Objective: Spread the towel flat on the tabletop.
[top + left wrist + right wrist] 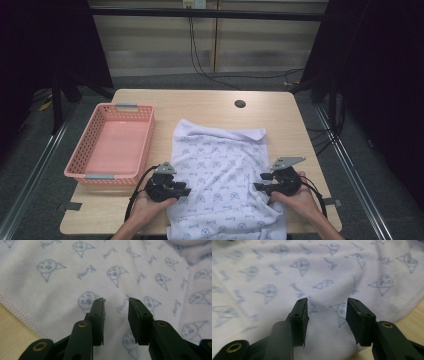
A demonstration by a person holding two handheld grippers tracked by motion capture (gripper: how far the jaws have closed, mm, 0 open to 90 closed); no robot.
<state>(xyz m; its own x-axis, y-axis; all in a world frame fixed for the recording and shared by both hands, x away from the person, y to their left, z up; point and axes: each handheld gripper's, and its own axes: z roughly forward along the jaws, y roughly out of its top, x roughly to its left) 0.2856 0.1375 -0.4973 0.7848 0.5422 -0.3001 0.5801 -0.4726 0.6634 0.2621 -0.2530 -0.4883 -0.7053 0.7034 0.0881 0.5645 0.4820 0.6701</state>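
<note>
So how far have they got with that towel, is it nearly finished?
Early days, by the look of it. Done: the white printed towel lies spread on the table, rumpled at its far edge. In hand: the left tongs and right tongs sit at its two sides, jaws open, nothing pinched between them. Left: no neat fold shows yet, and the pink basket beside it holds nothing.

Setting: a lab-style recording bay, not a home.
Enclosure: black curtains (390,75) hang at both sides, with a dark bar crossing overhead.
Worktop: one pale wooden table (200,102) with a round cable hole (240,104).
Floor: grey carpet (30,165) with metal rails (350,165) along the table's sides.
Wiring: black cables (200,60) run down the panelled back wall (150,40) from a socket.
</note>
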